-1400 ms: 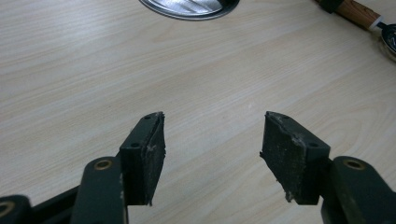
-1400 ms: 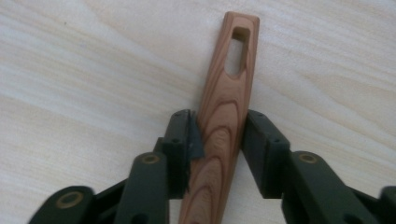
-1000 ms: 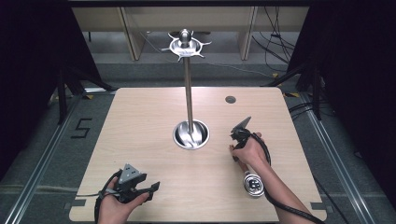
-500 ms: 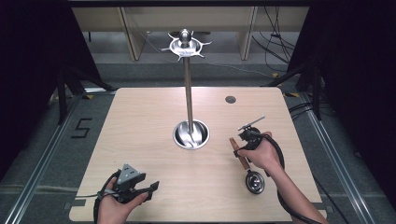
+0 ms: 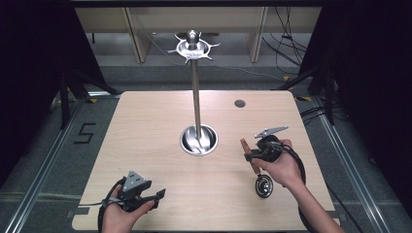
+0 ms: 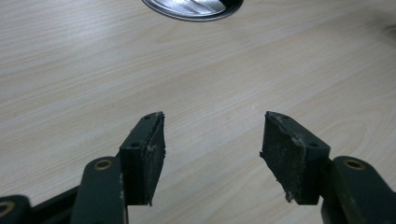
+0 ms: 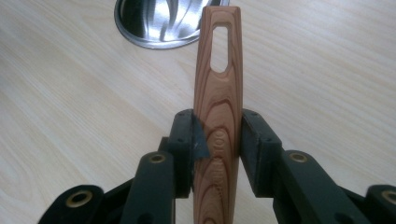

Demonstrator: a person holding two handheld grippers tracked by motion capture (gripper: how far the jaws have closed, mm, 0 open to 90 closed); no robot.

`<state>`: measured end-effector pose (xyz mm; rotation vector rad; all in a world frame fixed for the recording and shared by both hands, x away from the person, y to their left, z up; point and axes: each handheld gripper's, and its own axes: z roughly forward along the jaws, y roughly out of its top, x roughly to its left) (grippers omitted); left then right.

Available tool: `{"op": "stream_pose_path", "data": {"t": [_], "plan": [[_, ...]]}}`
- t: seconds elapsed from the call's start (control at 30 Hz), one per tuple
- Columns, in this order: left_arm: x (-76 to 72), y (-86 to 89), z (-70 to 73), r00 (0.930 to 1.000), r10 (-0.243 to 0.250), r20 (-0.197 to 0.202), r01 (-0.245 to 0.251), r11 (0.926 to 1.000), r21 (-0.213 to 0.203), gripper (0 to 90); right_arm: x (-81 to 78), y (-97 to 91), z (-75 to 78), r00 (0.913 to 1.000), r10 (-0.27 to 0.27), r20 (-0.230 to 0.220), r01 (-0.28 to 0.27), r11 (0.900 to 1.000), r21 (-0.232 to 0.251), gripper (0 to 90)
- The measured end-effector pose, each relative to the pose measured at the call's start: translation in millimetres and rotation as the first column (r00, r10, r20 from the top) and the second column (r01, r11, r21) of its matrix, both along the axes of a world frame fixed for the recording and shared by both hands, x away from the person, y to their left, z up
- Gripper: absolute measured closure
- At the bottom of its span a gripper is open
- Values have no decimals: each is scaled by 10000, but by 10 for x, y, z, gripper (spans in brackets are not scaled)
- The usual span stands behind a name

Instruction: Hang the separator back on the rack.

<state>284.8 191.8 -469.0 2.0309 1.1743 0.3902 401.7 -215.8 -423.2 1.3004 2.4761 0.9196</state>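
1. right gripper (image 5: 248, 151) clamped on ladle's wooden handle (image 7: 217, 98); steel bowl end (image 5: 264, 186) low by near-right table (image 5: 145, 126) edge
2. left gripper (image 6: 212, 151) released, nothing between jaws; near-left
3. utensil stand base (image 5: 198, 140) at centre

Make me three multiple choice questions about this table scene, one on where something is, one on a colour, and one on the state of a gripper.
1. Where does the stand's round steel base sit?
A. near the table's middle
B. at its near left corner
C. on the floor

2. What colour is the ladle's handle?
A. blue
B. reddish-brown wood
C. white

3. How do the left gripper jaws stand?
A. clamped on the handle
B. shut on nothing
C. apart with nothing between them

Answers: 1 A, the high view shows the base mid-table with the pole rising from it. 2 B, wood grain shows in the right gripper view. 3 C, bare table shows between the pads.
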Motion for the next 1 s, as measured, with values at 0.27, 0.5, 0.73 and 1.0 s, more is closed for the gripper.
{"op": "stream_pose_path", "data": {"t": [0.27,0.5,0.73,1.0], "plan": [[-1,-43,-19,9992,391,65,-388,9985,-378,385,-132,-59,73,9919,497,1167,-546,9977,392,685],[-5,-50,-15,9994,329,106,-323,9981,-521,386,-162,-92,105,9815,496,1851,-623,9961,632,685],[-8,-49,-15,9990,392,229,-379,9978,-539,386,-180,-69,145,9668,350,2531,-598,9941,910,685],[-5,-27,5,9999,-25,165,27,9999,-107,388,-237,-64,243,9434,191,3311,-657,9894,1298,685]]}}
